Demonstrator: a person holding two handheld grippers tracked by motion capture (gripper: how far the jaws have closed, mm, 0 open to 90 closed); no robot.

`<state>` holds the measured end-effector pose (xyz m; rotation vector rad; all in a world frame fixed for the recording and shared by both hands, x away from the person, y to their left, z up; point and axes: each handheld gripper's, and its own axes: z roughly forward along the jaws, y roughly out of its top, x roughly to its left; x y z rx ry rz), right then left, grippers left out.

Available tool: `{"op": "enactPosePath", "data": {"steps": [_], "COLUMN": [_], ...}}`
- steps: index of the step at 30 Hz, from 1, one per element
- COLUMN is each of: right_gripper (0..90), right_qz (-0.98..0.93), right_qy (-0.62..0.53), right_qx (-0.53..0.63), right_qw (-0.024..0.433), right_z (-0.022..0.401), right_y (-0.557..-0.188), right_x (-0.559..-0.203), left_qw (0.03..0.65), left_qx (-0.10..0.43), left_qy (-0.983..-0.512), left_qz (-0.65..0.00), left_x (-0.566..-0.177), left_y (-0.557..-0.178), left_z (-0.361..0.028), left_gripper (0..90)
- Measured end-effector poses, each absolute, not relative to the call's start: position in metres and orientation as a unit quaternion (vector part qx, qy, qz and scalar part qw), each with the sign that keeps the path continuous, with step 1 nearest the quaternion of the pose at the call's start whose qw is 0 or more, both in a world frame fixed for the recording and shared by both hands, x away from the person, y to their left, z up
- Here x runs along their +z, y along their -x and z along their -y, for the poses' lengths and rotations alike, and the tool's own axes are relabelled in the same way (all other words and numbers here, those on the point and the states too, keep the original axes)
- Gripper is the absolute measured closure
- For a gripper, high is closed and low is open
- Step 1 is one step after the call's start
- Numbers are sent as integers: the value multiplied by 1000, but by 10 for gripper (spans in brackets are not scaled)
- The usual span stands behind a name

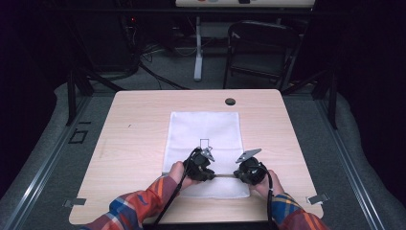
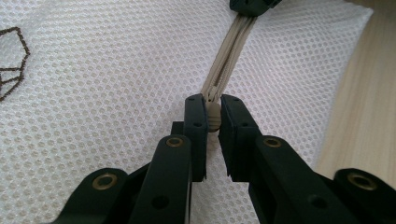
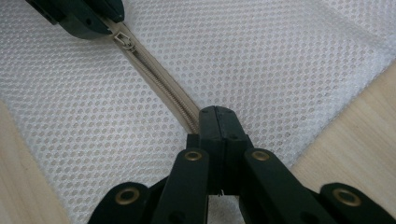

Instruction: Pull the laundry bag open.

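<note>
Left gripper view shows the left tongs pinching the pull, right tongs clamping the zip, seemingly closed, bag unopened.

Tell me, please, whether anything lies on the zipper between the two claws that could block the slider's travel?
Nothing visible does. The left claw pinches the slider's pull, the right claw clamps the zipper at its other end, and the closed beige teeth between them run bare across the mesh bag.
</note>
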<state>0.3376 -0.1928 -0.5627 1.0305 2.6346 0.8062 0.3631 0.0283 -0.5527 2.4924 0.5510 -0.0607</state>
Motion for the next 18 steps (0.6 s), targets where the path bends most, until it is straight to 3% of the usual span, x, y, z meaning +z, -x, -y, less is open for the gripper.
{"op": "enactPosePath", "data": {"steps": [18], "right_gripper": [900], "right_qz": [-891], "right_qy": [-350], "right_qx": [272], "right_qw": [96], "right_z": [194], "right_y": [-338], "right_x": [-562], "left_qw": [295], "left_qx": [-21], "left_qy": [-929], "left_qz": [-225], "left_x": [-548], "left_y": [-363], "left_z": [-52], "left_gripper": [813]}}
